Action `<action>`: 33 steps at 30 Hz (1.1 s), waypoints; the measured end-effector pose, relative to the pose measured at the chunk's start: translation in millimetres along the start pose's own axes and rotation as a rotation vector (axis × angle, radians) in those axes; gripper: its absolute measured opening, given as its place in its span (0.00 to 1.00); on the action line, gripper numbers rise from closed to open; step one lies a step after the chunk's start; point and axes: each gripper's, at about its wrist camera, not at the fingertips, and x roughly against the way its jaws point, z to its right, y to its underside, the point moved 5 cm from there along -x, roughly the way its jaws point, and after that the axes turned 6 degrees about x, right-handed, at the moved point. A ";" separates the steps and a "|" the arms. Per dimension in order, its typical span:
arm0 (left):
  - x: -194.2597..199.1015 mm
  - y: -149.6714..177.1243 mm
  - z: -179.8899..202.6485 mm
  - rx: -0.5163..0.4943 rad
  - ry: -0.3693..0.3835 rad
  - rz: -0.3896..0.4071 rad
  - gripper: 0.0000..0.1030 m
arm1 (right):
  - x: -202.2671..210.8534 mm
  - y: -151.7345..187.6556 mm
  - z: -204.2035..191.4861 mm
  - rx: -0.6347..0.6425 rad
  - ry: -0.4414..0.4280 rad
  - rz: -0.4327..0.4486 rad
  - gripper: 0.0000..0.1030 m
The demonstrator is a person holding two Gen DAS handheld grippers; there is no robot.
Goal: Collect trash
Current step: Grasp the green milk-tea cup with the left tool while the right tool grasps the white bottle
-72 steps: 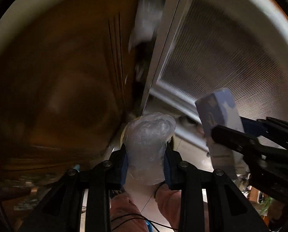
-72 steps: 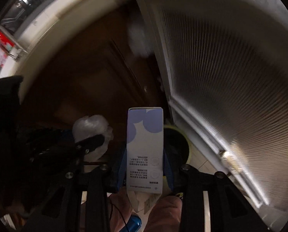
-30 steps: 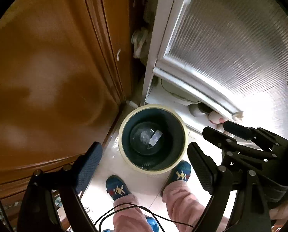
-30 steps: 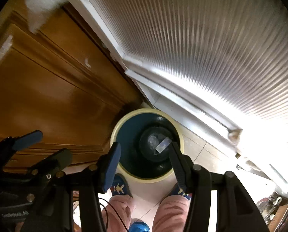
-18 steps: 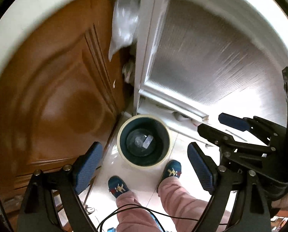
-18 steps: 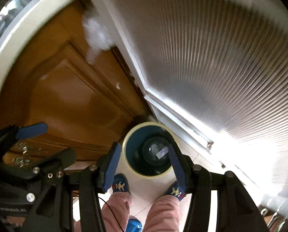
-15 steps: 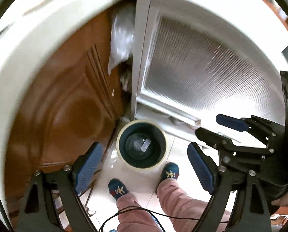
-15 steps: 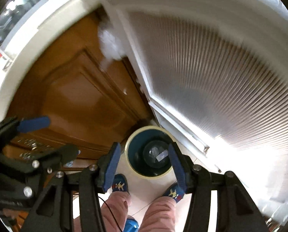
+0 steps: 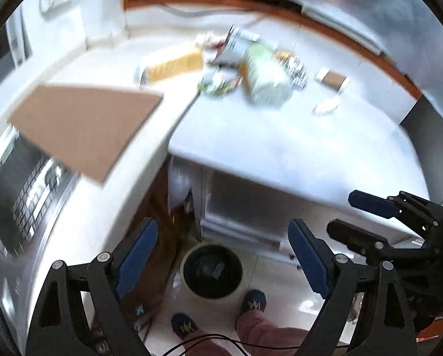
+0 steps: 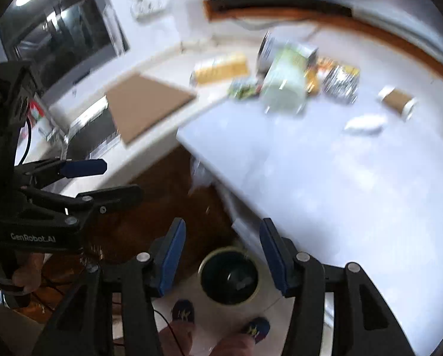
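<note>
- The white counter [image 9: 295,142] fills the upper half; a trash pile [image 9: 251,68] lies on it at 12 o'clock.
- The trash bin [image 9: 212,270] stands on the floor at 6 o'clock, with some trash inside.
- The left gripper [image 9: 221,255] is released and empty.
- The right gripper [image 10: 223,255] is also released, nothing between its pads.

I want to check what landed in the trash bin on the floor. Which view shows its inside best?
The left wrist view: the trash bin sits unobstructed between the fingers, a pale scrap visible inside. The right wrist view shows it too, but darker and blurrier.
</note>
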 end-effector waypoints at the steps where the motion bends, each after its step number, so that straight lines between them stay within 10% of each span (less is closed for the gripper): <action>1: 5.2 -11.1 7.2 -0.013 -0.001 0.020 0.86 | 2.4 -4.8 6.2 -0.008 0.008 0.012 0.51; 20: -69.5 -159.0 72.5 0.094 0.091 -0.010 0.86 | -7.8 -87.4 182.1 -0.390 0.201 0.035 0.51; 33: -154.3 -185.3 77.9 0.168 0.010 -0.126 0.81 | -77.8 -88.1 217.2 -0.528 0.215 -0.083 0.51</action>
